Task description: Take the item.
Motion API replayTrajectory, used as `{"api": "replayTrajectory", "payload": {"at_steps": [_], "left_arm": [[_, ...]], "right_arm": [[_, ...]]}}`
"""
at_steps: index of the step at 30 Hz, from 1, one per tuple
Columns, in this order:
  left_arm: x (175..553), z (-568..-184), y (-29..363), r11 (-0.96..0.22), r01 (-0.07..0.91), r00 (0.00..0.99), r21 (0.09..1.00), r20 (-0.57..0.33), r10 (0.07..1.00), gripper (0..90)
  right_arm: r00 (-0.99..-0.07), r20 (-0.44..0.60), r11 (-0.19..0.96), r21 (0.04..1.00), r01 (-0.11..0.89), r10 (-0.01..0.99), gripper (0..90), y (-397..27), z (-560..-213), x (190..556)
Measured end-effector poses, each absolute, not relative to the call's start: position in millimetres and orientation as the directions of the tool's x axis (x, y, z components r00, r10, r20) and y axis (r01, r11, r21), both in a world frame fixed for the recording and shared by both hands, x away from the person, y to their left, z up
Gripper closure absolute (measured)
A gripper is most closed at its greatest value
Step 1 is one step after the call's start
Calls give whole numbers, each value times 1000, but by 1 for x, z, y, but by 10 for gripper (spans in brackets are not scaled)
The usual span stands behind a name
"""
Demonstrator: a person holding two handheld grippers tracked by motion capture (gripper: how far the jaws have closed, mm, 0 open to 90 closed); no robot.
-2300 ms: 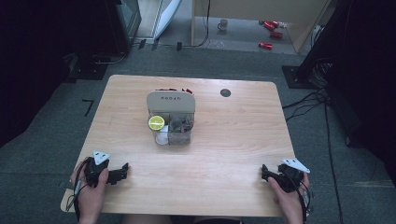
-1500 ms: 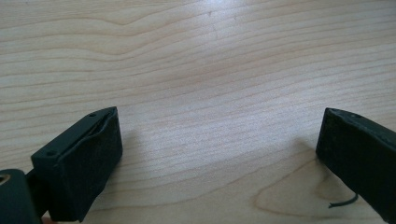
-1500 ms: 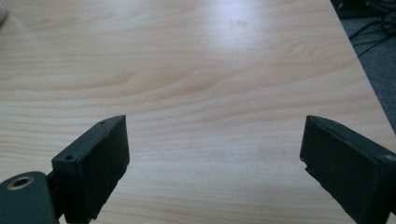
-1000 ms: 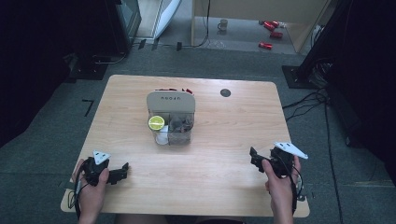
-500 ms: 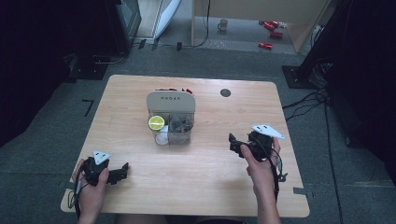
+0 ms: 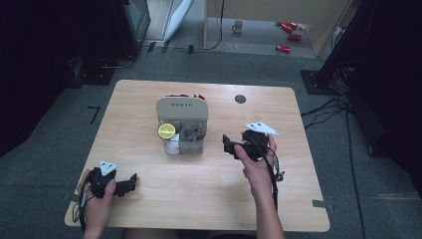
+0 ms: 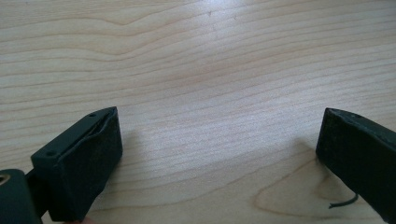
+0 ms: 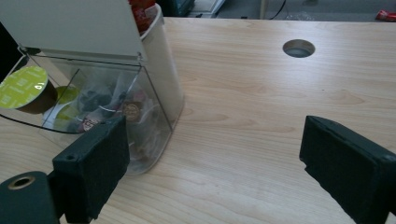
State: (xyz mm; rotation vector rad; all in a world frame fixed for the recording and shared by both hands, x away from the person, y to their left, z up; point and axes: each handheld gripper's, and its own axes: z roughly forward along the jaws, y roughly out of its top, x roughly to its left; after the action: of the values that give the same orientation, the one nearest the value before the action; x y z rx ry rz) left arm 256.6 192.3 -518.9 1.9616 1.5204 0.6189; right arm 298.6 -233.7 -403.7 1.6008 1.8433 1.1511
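A clear plastic container [image 6: 182,132] with a beige lid stands at the table's middle, with several coffee capsules inside. A green-topped capsule [image 6: 166,131] sits at its open front-left side. In the right gripper view the container [image 8: 154,88] is close at the left, with the green capsule [image 8: 22,87] at its mouth. My right gripper [image 6: 227,144] hovers just right of the container, open and holding nothing [image 8: 215,140]. My left gripper [image 6: 132,182] rests near the front left corner, open over bare wood [image 7: 219,126].
A round cable hole [image 6: 240,98] lies in the wooden table [image 6: 209,199] behind the right gripper, also the hole [image 8: 299,48] in the right gripper view. Red packets [image 8: 140,9] poke up behind the container's lid. Dark equipment and cables surround the table on the floor.
My right gripper has travelled from the front right corner up and left to just beside the container. The left gripper has stayed put.
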Motion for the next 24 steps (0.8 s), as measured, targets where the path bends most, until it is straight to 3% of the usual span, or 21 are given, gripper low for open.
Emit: {"api": "replayTrajectory", "payload": {"at_steps": [16,18,24], "left_arm": [[257,-519,192,-181,702,240,688,10,971,8],[258,-519,192,-180,702,239,689,10,971,8],[258,-519,192,-179,703,238,689,9,971,8]], "right_arm": [[-315,202,9,829,559,927,86,-197,-389,324],[-316,186,19,837,547,930,157,-191,-388,326],[-337,171,41,840,540,926,205,-175,-385,337]]}}
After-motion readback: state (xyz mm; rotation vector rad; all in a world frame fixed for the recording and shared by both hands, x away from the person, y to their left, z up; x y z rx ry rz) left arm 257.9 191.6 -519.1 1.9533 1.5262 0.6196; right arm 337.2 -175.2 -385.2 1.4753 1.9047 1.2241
